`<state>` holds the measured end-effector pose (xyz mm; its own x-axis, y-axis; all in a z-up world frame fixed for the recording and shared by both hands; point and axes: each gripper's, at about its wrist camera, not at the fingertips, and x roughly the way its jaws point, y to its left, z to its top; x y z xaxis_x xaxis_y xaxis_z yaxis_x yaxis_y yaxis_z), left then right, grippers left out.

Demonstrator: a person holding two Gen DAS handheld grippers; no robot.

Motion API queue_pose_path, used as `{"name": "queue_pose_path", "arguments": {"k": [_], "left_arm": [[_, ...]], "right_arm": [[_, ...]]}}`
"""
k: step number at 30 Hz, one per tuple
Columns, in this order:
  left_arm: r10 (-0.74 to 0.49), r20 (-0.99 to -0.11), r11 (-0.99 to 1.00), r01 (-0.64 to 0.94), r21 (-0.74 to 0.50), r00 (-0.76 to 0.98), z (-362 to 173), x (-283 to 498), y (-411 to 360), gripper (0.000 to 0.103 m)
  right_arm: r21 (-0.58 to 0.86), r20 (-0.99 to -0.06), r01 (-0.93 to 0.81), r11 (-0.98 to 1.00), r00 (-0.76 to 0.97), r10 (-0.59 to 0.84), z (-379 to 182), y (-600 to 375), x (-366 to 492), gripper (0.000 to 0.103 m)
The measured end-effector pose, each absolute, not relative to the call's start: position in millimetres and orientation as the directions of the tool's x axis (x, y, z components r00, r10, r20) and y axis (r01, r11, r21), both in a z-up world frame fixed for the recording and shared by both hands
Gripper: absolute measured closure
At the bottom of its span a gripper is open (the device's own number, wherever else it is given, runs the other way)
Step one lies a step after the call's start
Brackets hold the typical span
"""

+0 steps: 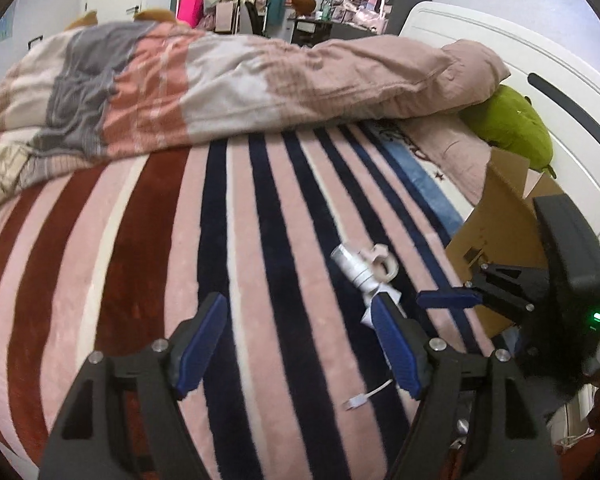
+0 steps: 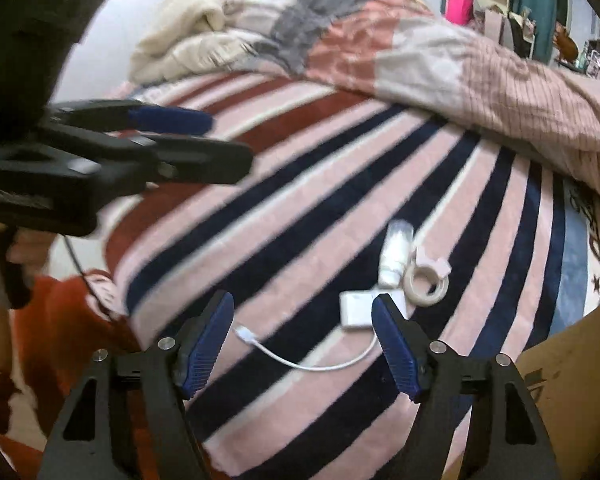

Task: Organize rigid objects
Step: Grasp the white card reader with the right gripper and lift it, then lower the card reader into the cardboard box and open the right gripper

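Observation:
On the striped blanket (image 2: 284, 216) lie a small white bottle (image 2: 396, 252), a white tape ring (image 2: 426, 282) with a pink clip (image 2: 434, 260) on it, and a white adapter (image 2: 358, 308) with a short cable (image 2: 300, 356). My right gripper (image 2: 303, 300) hovers open just above the cable, with nothing between its pads. My left gripper (image 1: 298, 300) is open and empty too, to the left of the bottle (image 1: 352, 268) and the ring (image 1: 386, 266). Its right finger hides most of the adapter; only the cable's plug (image 1: 356, 402) shows.
An open cardboard box (image 1: 496, 220) stands at the bed's right edge, close to the objects. A rumpled duvet (image 1: 228, 80) covers the far half of the bed. A green plush toy (image 1: 508, 124) leans on the white headboard (image 1: 540, 80). Shelves fill the far room.

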<state>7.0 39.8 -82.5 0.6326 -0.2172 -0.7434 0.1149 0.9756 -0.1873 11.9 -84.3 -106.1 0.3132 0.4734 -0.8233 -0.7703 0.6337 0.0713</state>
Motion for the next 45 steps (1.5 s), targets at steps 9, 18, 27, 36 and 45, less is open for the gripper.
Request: {"name": "queue_pose_path", "arguments": {"k": [9,18,27,36,45], "left_arm": [[-0.214,-0.767,0.976,0.097,-0.196,0.605,-105,10,45,0.031],[-0.254,-0.78,0.967,0.126,-0.223,0.572,-108,13,35,0.031],[-0.435,-0.728,0.899,0.215,-0.381,0.53,-88,9,18,0.051],[-0.469,-0.689,0.883,0.294,-0.365,0.553,-37,-3,-4,0.075],[-0.437,-0.671,0.894,0.373,-0.248,0.599,30,-4,-49,0.075]], "right_arm": [[-0.012,-0.874,-0.678,0.735,0.364,0.322,-158,-95,53,0.034],[-0.001,-0.855,-0.709,0.705,0.367,0.368,-157,-95,52,0.052],[0.038,-0.767,-0.807,0.59,0.355,0.534,-104,-86,17,0.052],[-0.013,-0.652,-0.856,0.517,0.399,0.645,-49,-83,-14,0.052],[-0.05,-0.547,-0.831,0.553,0.487,0.682,3,-121,-23,0.052]]}}
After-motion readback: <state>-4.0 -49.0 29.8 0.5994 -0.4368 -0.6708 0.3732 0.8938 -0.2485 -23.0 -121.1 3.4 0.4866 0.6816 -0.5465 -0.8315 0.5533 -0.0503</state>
